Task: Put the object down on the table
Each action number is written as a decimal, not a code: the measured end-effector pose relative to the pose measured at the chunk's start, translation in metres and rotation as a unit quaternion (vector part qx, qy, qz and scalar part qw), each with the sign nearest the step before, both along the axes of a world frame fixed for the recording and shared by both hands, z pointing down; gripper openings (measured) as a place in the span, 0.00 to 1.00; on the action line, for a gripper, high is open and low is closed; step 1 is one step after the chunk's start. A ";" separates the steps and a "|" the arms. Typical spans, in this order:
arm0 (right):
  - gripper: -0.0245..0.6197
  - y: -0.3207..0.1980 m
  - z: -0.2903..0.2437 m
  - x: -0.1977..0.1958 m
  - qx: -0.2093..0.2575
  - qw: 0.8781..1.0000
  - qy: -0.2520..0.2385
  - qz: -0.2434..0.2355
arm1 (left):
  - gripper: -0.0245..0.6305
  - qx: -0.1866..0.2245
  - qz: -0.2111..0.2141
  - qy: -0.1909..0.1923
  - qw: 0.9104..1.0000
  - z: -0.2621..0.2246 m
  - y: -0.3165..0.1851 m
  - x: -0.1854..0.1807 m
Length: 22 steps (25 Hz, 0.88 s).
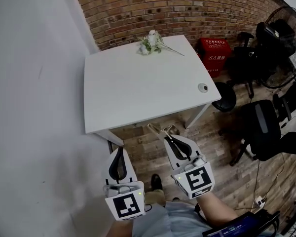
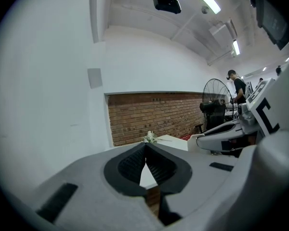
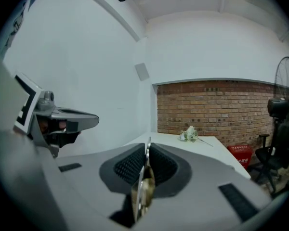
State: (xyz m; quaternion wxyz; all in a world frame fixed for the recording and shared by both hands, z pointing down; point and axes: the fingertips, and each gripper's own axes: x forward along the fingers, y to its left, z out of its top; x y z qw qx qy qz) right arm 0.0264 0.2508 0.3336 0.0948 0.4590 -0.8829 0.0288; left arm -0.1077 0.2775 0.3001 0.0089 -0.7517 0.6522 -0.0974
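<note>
My right gripper (image 1: 166, 136) is shut on a thin metal utensil (image 1: 160, 130), whose end sticks out past the fingertips, just short of the front edge of the white table (image 1: 138, 93). In the right gripper view the utensil (image 3: 143, 186) stands edge-on between the ribbed pads, at that gripper's (image 3: 148, 146) tip. To its left my left gripper (image 1: 120, 150) is lower and nearer my body; its jaws (image 2: 146, 147) meet with nothing between them. Both grippers hang over the wooden floor, not over the table.
A bunch of white flowers (image 1: 152, 42) lies at the table's far edge and a small round object (image 1: 203, 88) near its right edge. A white wall runs on the left, a brick wall (image 1: 187, 9) behind. A red crate (image 1: 214, 51), black office chairs (image 1: 259, 122) and a fan (image 1: 286, 33) stand at the right.
</note>
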 end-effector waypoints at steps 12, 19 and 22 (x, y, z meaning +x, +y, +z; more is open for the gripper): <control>0.10 -0.063 -0.044 -0.029 0.036 0.999 -0.011 0.016 | 0.05 0.041 0.017 -0.003 0.999 -0.030 -0.075 -0.027; 0.10 -0.086 -0.037 -0.014 0.030 0.999 -0.017 0.036 | 0.05 0.028 0.039 -0.006 0.999 -0.016 -0.105 -0.010; 0.10 -0.100 -0.029 -0.006 0.023 0.999 -0.021 0.040 | 0.05 0.024 0.043 -0.013 0.999 -0.005 -0.120 -0.003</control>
